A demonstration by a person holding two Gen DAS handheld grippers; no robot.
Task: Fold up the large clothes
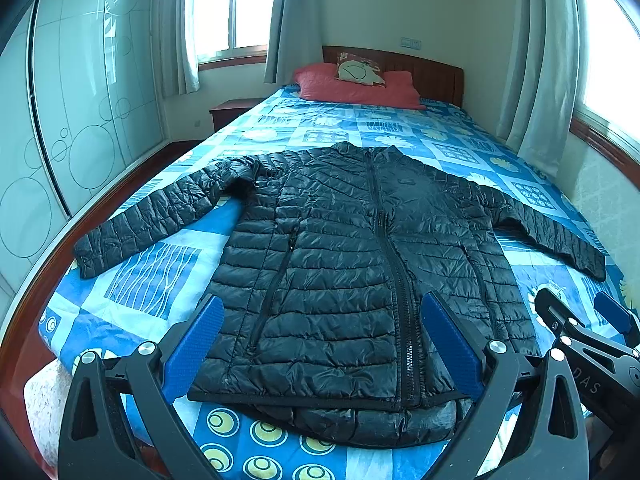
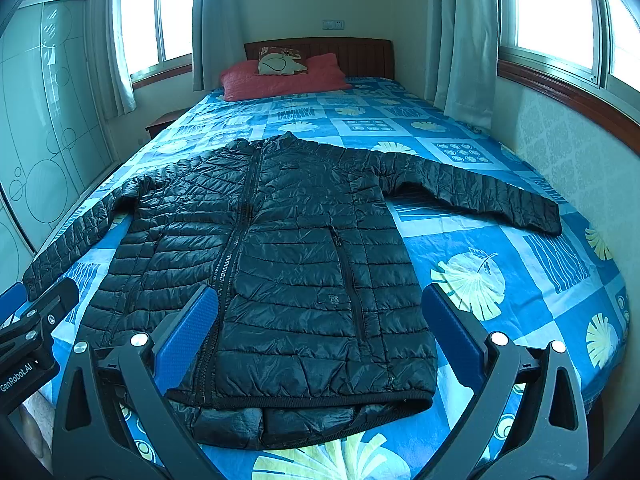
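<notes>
- Left gripper [image 1: 320,344]: jaws wide apart, nothing between the pads, above the near hem.
- Black puffer jacket [image 1: 352,264]: zipped, flat on the blue bedspread [image 1: 160,272], both sleeves out; folding not begun.
- Right gripper [image 2: 320,340]: jaws likewise apart, empty.
- Jacket's back is hidden.

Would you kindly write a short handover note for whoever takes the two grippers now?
Left gripper: open, empty, above the jacket's hem, left of the zip.
Right gripper: open, empty, above the hem on the other side.
Jacket: black, quilted, flat on the bed, front up, zipped, collar towards the pillows, both sleeves spread out.
Done: jacket laid out; no fold made.
Left: all folding; probably sleeves in first, then the body.
</notes>
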